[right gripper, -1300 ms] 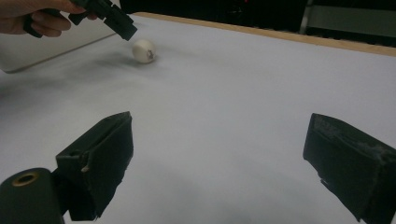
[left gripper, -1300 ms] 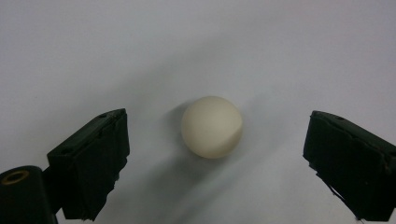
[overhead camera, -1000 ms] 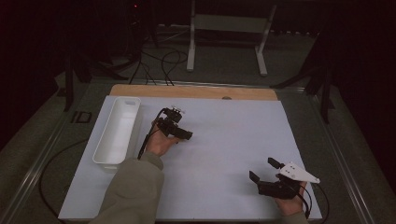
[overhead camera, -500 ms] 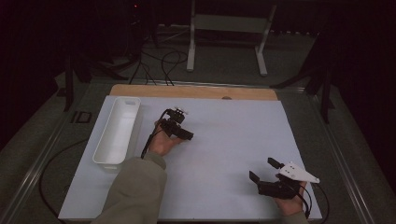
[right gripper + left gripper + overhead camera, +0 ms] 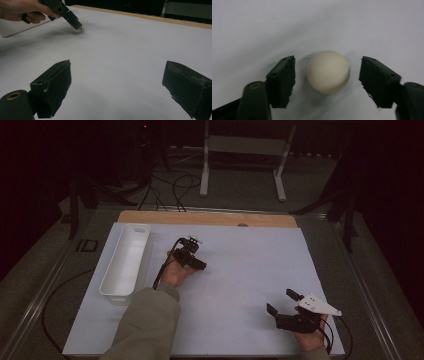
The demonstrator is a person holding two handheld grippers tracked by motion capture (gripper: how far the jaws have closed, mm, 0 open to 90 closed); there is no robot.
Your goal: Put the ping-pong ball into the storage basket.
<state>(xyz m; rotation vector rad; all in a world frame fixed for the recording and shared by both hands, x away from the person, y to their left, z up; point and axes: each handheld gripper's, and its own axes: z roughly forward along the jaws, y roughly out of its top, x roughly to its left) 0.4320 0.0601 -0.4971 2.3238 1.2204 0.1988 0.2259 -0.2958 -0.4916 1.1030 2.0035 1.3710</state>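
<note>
On the white sheet covering the table, left of centre, the left gripper tilts down over a cream ball. Its jaws stand wide on either side of the ball, with a gap each side. Just left of that hand lies a long white tray. At the near right corner the right gripper rests low, jaws wide apart around nothing.

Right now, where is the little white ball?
In the left gripper view the ball sits on the white table, between the left tool's open jaws, touching neither; the white tray lies off to that tool's left.
</note>
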